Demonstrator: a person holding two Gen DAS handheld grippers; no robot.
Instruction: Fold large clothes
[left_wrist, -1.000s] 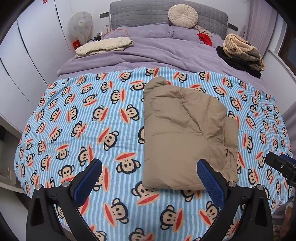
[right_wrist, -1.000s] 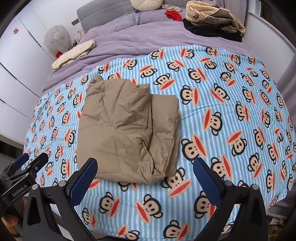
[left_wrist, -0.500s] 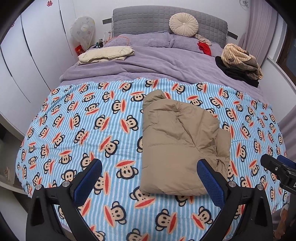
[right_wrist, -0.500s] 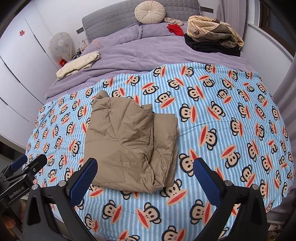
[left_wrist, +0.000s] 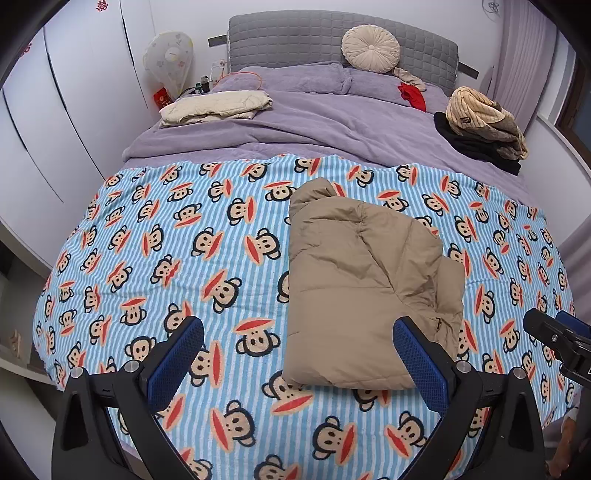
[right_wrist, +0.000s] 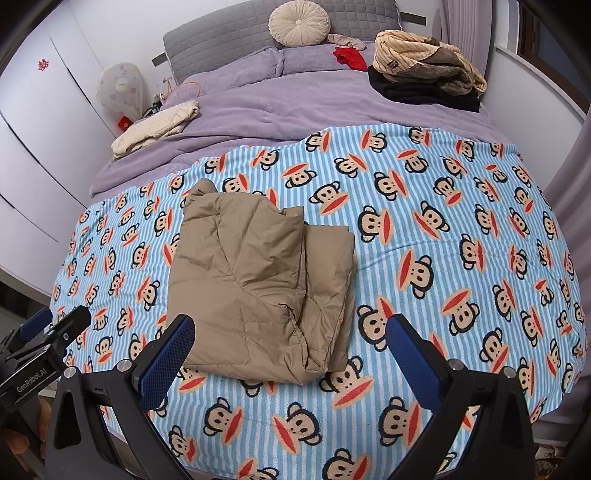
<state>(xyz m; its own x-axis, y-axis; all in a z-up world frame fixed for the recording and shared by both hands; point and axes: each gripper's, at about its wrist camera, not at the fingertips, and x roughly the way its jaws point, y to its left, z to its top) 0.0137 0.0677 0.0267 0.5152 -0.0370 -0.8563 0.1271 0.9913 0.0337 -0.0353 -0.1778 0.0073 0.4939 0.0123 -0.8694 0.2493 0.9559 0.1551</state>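
A tan puffy jacket (left_wrist: 365, 284) lies folded into a rough rectangle on the blue monkey-print blanket (left_wrist: 192, 240); it also shows in the right wrist view (right_wrist: 258, 280). My left gripper (left_wrist: 295, 362) is open and empty, held above the blanket's near edge, just short of the jacket's near hem. My right gripper (right_wrist: 288, 354) is open and empty, also at the near edge, with the jacket's near right corner between its fingers' lines but farther off. Each gripper's tip shows at the side of the other's view.
A folded cream garment (left_wrist: 218, 107) lies at the far left on the purple duvet (left_wrist: 295, 129). A pile of striped and black clothes (left_wrist: 484, 125) sits at the far right. A red item (left_wrist: 412, 94) and round cushion (left_wrist: 371, 48) are by the headboard. White wardrobes stand left.
Both grippers have pulled back and up from the bed, so the jacket looks smaller and farther. The jacket has not moved. Both grippers stay open.
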